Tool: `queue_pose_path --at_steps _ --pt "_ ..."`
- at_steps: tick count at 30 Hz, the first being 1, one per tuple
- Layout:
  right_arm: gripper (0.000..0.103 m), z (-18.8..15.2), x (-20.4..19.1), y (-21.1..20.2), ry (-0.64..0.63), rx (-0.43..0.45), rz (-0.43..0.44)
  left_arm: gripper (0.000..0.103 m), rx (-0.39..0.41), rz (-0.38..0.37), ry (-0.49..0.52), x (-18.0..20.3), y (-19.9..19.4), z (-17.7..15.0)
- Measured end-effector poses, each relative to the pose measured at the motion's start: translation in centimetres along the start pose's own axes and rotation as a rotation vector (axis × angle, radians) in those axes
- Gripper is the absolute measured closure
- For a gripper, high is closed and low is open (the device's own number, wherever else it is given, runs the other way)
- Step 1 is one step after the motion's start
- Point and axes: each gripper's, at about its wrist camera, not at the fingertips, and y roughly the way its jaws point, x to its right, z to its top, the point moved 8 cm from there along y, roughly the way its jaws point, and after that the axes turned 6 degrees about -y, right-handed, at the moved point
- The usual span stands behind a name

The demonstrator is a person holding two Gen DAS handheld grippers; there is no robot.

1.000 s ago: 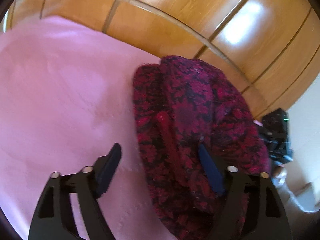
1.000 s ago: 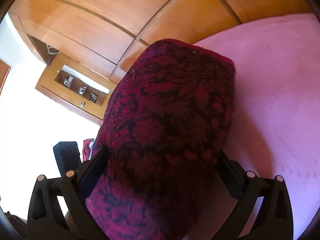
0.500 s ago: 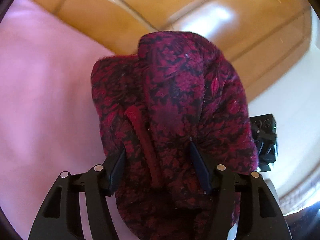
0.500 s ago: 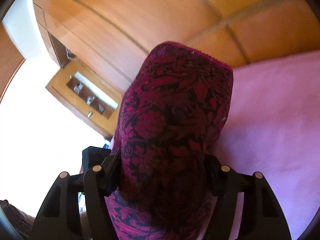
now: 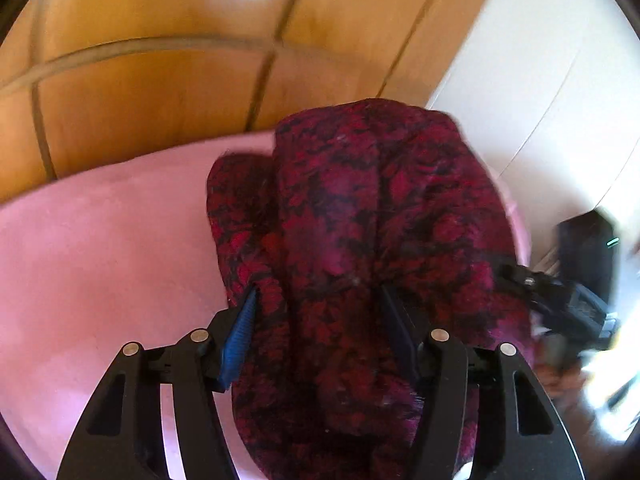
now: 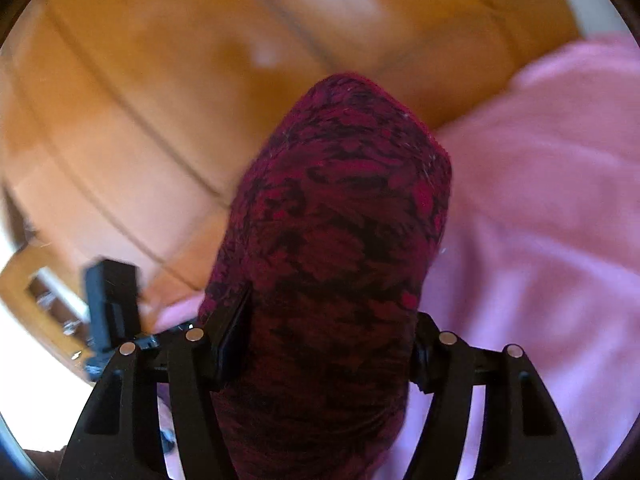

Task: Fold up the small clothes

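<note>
A folded dark red and black patterned garment (image 5: 360,240) fills the middle of the left wrist view. My left gripper (image 5: 320,304) is shut on its near end, and the blue pads press into the cloth from both sides. In the right wrist view the same garment (image 6: 340,240) stands up as a thick bundle. My right gripper (image 6: 332,320) is shut on it, both pads sunk into the fabric. The garment hangs above the pink bed cover (image 5: 100,260). The right gripper's black body (image 5: 560,304) shows at the garment's right side. Both views are motion-blurred.
Glossy wooden wardrobe panels (image 5: 160,80) stand behind the pink cover (image 6: 540,200). A white wall (image 5: 540,80) is at the right of the left wrist view. A wooden shelf unit (image 6: 36,300) and the left gripper's black body (image 6: 112,300) show at the right wrist view's left.
Both grippers closed on the garment, the left from one pad beside it, the right from wide open. The bundle then swung sideways, so the wardrobe and the cover slid across both views.
</note>
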Motion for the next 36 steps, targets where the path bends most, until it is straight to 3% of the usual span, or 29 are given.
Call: queue_pose_path --at_steps 3,5,9,15,18,21,25,31,34,36 --pt "0.038 -2.9 2.1 -1.1 0.018 -0.01 -0.022 0.046 0.015 0.044 0.026 0.4 0.3 -0.7" --pt "0.029 -3.6 1.9 -2.2 0.018 -0.008 -0.025 0.052 0.038 0.097 0.041 0.8 -0.6 -1.6" --pt "0.027 -3.4 -0.2 -4.4 -0.114 -0.003 -0.16 0.055 0.057 0.159 0.041 1.2 -1.0 -2.9" --pt "0.042 -2.1 -6.6 -7.5 -0.38 0.095 -0.328 0.059 0.077 0.208 0.002 0.8 -2.3 -3.4" --pt "0.052 -2.2 -8.3 -2.8 -0.456 0.014 -0.361 0.063 0.079 0.249 0.0 0.2 -2.8 -3.4" --pt "0.051 -2.7 -8.4 2.7 -0.485 -0.078 -0.458 0.067 0.07 0.311 -0.017 -1.0 -2.7 -3.5" --pt "0.051 -2.7 -9.6 4.9 -0.549 -0.097 -0.479 0.068 0.05 0.285 -0.134 -2.9 -2.6 -3.7" --pt "0.049 -3.0 -9.6 3.6 -0.574 -0.095 -0.466 0.068 0.102 0.306 -0.128 -1.9 -3.3 -4.3" --pt "0.039 -2.8 -9.3 3.5 -0.528 -0.084 -0.459 0.052 0.134 0.321 -0.133 -1.9 -4.2 -4.1" --pt "0.026 -2.9 -9.4 2.9 -0.491 -0.079 -0.452 0.052 0.144 0.328 -0.115 -1.6 -4.5 -4.1"
